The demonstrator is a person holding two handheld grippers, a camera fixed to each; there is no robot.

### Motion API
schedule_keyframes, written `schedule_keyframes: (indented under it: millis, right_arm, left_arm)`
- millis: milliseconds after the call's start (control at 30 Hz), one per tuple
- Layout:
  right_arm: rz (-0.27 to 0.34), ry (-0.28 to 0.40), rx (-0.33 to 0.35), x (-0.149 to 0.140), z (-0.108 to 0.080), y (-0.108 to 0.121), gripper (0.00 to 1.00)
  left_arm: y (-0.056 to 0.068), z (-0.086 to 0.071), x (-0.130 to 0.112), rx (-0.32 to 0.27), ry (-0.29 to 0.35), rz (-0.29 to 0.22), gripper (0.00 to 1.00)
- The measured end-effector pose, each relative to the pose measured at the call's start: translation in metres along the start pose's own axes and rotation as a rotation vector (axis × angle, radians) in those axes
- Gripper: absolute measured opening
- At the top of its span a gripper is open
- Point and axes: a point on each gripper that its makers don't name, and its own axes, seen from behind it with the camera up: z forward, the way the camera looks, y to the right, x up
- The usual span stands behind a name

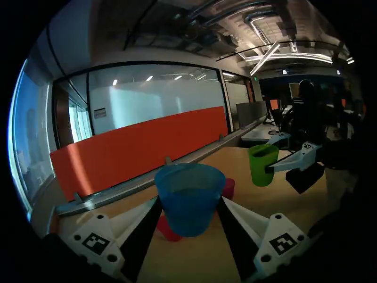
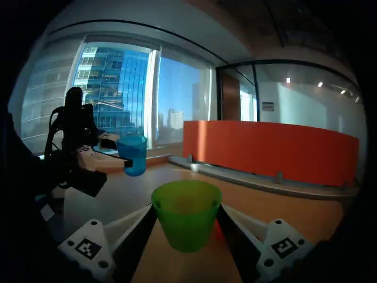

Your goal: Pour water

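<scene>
In the left gripper view my left gripper (image 1: 189,207) is shut on a blue cup (image 1: 190,197), held upright above the wooden table (image 1: 235,165). A red cup (image 1: 168,228) stands on the table just behind it. Off to the right, the green cup (image 1: 262,163) hangs in the other gripper's fingers (image 1: 294,162). In the right gripper view my right gripper (image 2: 187,214) is shut on the green cup (image 2: 187,214), upright, with a bit of red behind it. At left the blue cup (image 2: 132,154) is held in the left gripper (image 2: 106,162).
An orange divider panel (image 1: 141,151) and a metal rail (image 1: 141,181) run along the table's far edge. Glass walls and windows (image 2: 118,94) stand behind. Bare wooden table (image 2: 292,207) stretches to the right in the right gripper view.
</scene>
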Motion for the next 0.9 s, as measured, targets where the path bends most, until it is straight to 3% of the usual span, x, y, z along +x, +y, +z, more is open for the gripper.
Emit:
schedule_keyframes:
  millis: [567,900]
  right_arm:
    - [0.01,-0.013,0.087,-0.009,0.022,-0.032,0.89]
    - [0.012,-0.018,0.122,-0.013,0.031,-0.045,0.89]
  left_arm:
    - [0.009,0.005,0.016,0.015,-0.013,0.156,0.8]
    - [0.008,0.006,0.021,0.042,-0.021,0.244,0.8]
